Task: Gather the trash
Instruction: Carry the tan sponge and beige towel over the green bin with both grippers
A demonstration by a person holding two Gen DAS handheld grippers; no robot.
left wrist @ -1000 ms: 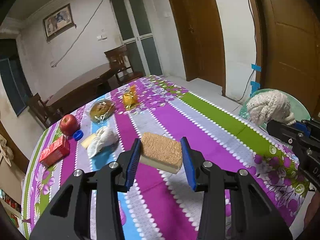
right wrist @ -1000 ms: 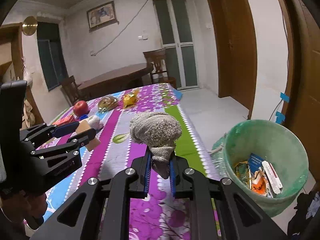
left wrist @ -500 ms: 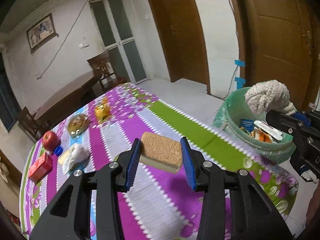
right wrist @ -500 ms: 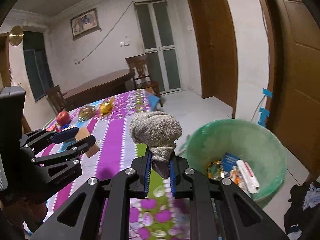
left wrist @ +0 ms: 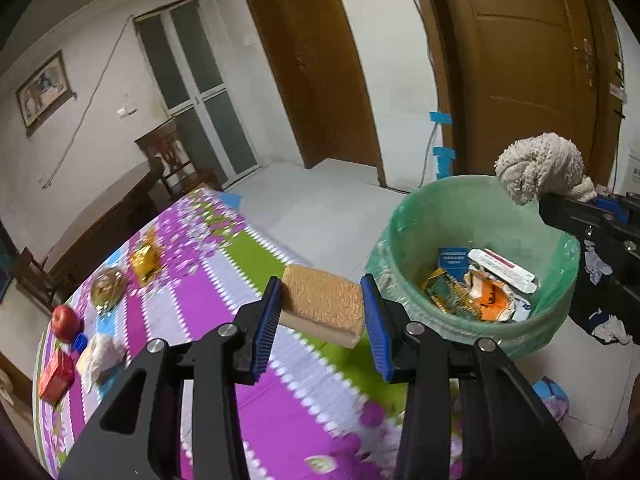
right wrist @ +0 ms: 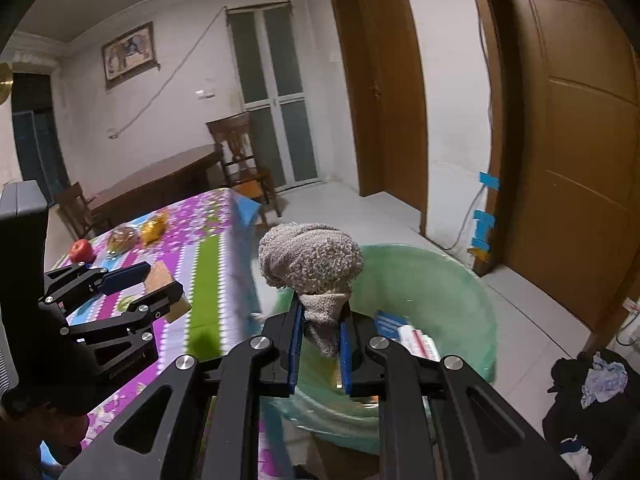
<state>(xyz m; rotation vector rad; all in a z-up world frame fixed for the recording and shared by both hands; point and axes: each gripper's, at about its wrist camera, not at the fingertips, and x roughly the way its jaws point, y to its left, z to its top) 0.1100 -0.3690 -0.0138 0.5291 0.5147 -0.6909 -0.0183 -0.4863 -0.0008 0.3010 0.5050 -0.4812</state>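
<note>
My left gripper [left wrist: 322,322] is shut on a tan sponge block [left wrist: 324,306], held above the table's right edge, just left of the green trash bin [left wrist: 412,220]. The bin holds several wrappers and a blue packet [left wrist: 452,258]. My right gripper [right wrist: 320,344] is shut on a balled grey knitted cloth [right wrist: 310,258] and hangs over the bin [right wrist: 440,280]. In the left wrist view that cloth [left wrist: 538,166] shows above the bin's far rim. In the right wrist view the left gripper [right wrist: 154,280] with the sponge [right wrist: 160,274] is at the left.
The table with the purple striped cloth [left wrist: 208,292] still carries an apple [left wrist: 64,318], a red carton [left wrist: 56,374], a white crumpled wad [left wrist: 100,356], a wrapped bun [left wrist: 108,286] and a yellow wrapper [left wrist: 146,258]. Clothes lie on the floor [right wrist: 600,376] right of the bin.
Both grippers have swung right, from over the table toward the bin, each keeping its load. The bin now fills the view under the right gripper.
</note>
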